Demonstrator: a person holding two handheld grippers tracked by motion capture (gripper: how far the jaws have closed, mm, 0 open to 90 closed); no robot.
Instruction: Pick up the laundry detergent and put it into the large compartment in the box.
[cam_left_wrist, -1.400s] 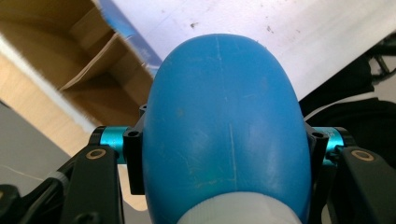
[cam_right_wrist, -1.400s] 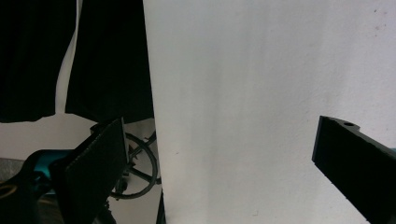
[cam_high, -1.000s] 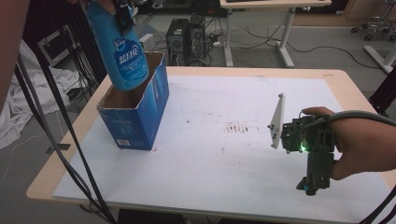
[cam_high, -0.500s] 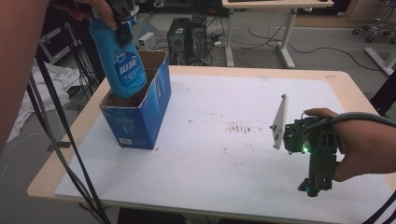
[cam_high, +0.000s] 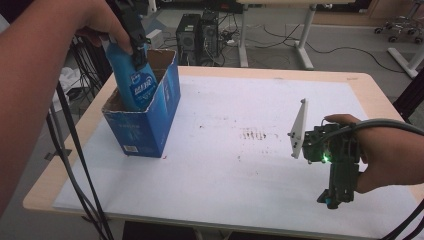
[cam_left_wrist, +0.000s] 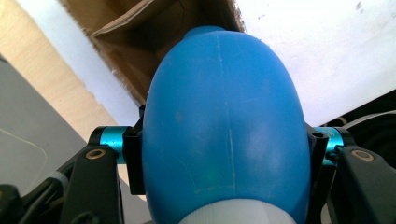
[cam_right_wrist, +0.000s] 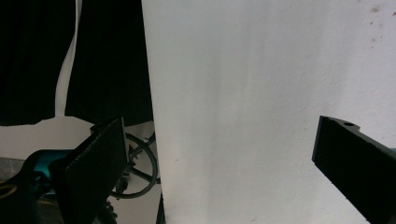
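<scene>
Half of the blue bottle (cam_high: 131, 80) already sits inside the open cardboard box (cam_high: 145, 120) at far left, your left gripper (cam_high: 136, 47) clenched on its upper body. Lowering and letting go remain; your right gripper (cam_high: 334, 192) rests near right, jaws apart and empty.

We see our left gripper (cam_left_wrist: 224, 158) clamped on a blue bottle (cam_left_wrist: 224, 121), one black jaw pressed against each flank just above its white cap (cam_left_wrist: 229, 215). The bottle's far end points into an open cardboard box (cam_left_wrist: 140, 42), whose brown flaps and inside show beyond it. The box rests on a white sheet (cam_left_wrist: 308, 51) covering a light wooden table (cam_left_wrist: 42, 65).
</scene>
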